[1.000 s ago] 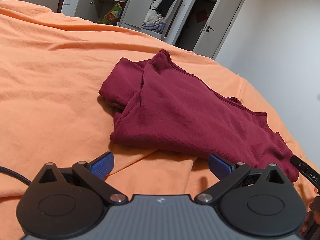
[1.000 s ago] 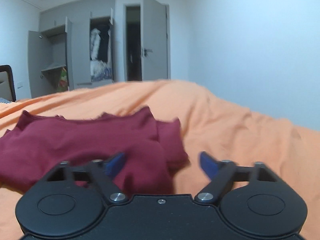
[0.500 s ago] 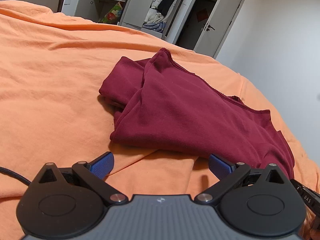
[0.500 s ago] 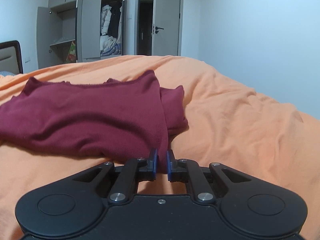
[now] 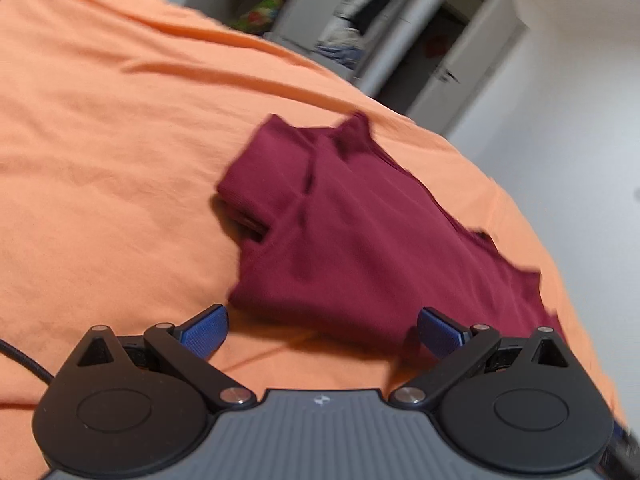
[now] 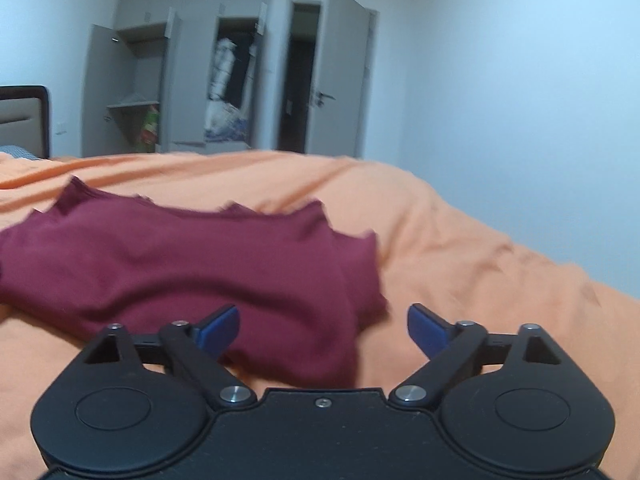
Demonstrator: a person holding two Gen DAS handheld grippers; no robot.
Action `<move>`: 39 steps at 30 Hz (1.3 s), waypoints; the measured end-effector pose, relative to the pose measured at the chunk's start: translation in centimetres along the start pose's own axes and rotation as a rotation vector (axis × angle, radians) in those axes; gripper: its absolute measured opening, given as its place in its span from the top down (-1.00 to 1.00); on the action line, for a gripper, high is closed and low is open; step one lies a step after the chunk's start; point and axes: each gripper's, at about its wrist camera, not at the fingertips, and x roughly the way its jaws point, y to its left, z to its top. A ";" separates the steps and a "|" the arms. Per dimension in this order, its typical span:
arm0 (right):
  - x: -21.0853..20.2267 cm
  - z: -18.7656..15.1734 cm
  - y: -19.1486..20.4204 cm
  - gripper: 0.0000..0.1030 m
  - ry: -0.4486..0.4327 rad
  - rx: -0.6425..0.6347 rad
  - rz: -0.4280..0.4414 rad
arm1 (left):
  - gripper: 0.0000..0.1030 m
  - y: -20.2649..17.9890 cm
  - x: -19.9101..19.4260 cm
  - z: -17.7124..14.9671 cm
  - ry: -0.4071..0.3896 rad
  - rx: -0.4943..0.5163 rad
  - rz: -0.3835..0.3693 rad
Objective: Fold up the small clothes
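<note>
Both pairs of jaws stood spread wide and held nothing. Between the blue fingertips of the left gripper (image 5: 322, 326) lay the near hem of the maroon garment (image 5: 360, 240), the cloth resting on the orange bedsheet (image 5: 100, 160) and not pinched by either pad. A thin black cable (image 5: 24, 362) ran off the lower left edge beside that gripper's body. The right gripper (image 6: 323, 326) was likewise parted, its left fingertip over the garment's (image 6: 180, 268) near edge and its right fingertip over bare sheet (image 6: 480, 240) just beside the cloth's right corner; whether either pad touched the fabric could not be told, since both views were smeared by motion blur.

Farther out, the garment lay in a loosely folded heap on the bed, one layer doubled over another, with a short fold sticking out at its left side in the left wrist view and a ragged, wavy far edge in both views. The sheet around it was creased in long ridges.

Beyond the bed stood a grey wardrobe (image 6: 192, 80) with its doors swung wide, clothes hanging and piled inside, and next to it a room door (image 6: 344, 76) ajar against a dark doorway. A dark-framed headboard (image 6: 24, 120) showed at the far left of the right wrist view.
</note>
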 end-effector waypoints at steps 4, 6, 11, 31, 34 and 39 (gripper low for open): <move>1.0 1.4 2.2 -0.87 -0.021 -0.017 0.092 | -0.99 0.6 0.8 1.1 -0.034 -0.067 0.030; 1.6 2.0 3.7 -0.89 -0.032 -0.030 0.145 | -0.99 0.8 1.1 1.6 -0.053 -0.083 0.055; 3.4 3.0 7.4 -0.91 -0.042 -0.105 0.242 | -0.99 1.3 1.2 3.1 -0.106 -0.059 0.129; 6.9 0.6 8.4 -0.99 0.035 -0.067 0.324 | -0.99 0.9 4.6 5.7 -0.053 0.103 0.162; 6.9 0.6 8.4 -0.99 0.034 -0.067 0.324 | -0.99 0.9 4.7 5.8 -0.048 0.110 0.168; 6.8 0.5 8.4 -0.99 0.028 -0.065 0.324 | -0.99 0.7 4.9 6.0 -0.036 0.124 0.180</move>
